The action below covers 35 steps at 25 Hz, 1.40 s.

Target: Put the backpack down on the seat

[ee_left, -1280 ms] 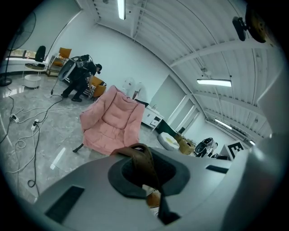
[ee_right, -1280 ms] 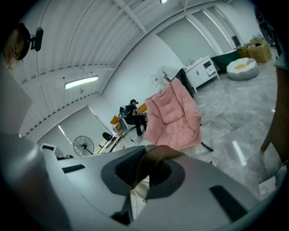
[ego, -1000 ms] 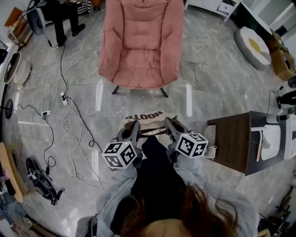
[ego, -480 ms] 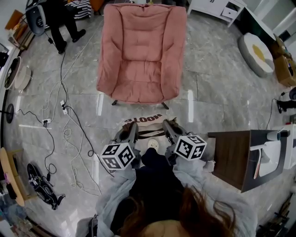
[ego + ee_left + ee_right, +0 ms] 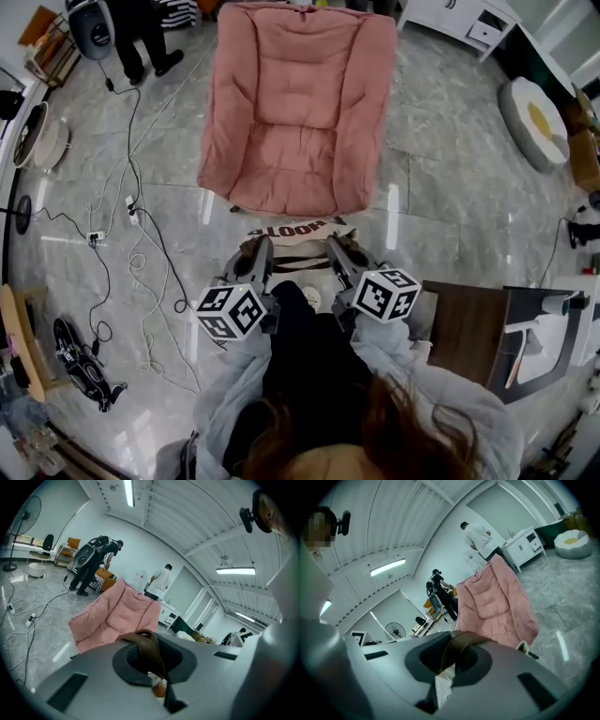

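Armchair (image 5: 295,103): dusty pink, quilted. Backpack (image 5: 292,231): cream with dark block lettering. Its strap (image 5: 150,648): brown. Left gripper (image 5: 258,249) and right gripper (image 5: 339,249): grey bodies, cubes with black-and-white square markers. Floor (image 5: 450,187): glossy grey marble with white streaks. Table (image 5: 464,323): dark brown. Pouf (image 5: 536,120): white, yellow centre. Cables (image 5: 141,244): black and white. Sleeve (image 5: 230,394): light grey.

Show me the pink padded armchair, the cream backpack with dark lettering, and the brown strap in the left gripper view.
pink padded armchair (image 5: 295,155), head view, on the seat cushion.
cream backpack (image 5: 292,231), head view, on the lettered top panel.
brown strap (image 5: 151,648), left gripper view, on the loop between the shut jaws.
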### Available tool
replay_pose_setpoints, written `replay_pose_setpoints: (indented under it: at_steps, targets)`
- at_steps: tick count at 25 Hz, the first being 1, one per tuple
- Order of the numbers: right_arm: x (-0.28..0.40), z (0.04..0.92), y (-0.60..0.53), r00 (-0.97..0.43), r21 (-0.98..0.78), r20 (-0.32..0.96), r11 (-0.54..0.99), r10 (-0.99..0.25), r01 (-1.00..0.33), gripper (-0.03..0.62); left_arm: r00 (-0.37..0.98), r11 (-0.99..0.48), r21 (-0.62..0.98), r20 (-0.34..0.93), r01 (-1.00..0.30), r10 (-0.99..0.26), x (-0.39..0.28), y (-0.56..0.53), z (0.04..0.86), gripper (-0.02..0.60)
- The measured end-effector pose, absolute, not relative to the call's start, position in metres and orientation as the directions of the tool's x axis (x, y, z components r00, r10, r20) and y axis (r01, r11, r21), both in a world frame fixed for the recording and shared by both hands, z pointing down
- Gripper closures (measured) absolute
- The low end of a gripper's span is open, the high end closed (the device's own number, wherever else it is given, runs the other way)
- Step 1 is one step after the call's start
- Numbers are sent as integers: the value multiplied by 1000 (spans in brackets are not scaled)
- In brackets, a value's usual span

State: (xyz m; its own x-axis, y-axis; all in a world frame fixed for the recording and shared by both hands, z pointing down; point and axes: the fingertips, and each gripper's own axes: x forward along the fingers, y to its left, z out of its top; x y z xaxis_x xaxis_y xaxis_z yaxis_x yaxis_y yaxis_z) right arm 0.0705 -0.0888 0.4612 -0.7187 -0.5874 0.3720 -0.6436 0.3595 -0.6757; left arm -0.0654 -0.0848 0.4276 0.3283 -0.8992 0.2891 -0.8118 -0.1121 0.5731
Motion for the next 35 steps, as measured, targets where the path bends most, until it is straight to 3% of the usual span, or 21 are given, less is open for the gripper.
replay_pose_setpoints:
  at_steps: [12, 25, 35]
  targets:
    - [51, 458, -148, -724, -675, 329, 385, -606, -629, 576, 301, -128, 548, 238, -827, -923, -88, -153, 414, 568]
    - [31, 495, -245, -659, -699, 448, 222, -605, -679, 576, 385, -102, 607, 357, -788, -851, -109, -269, 457, 568]
    - [20, 490, -329, -643, -693, 474, 196, -601, -694, 576, 420, -109, 619, 382, -778, -823, -120, -360, 462, 568]
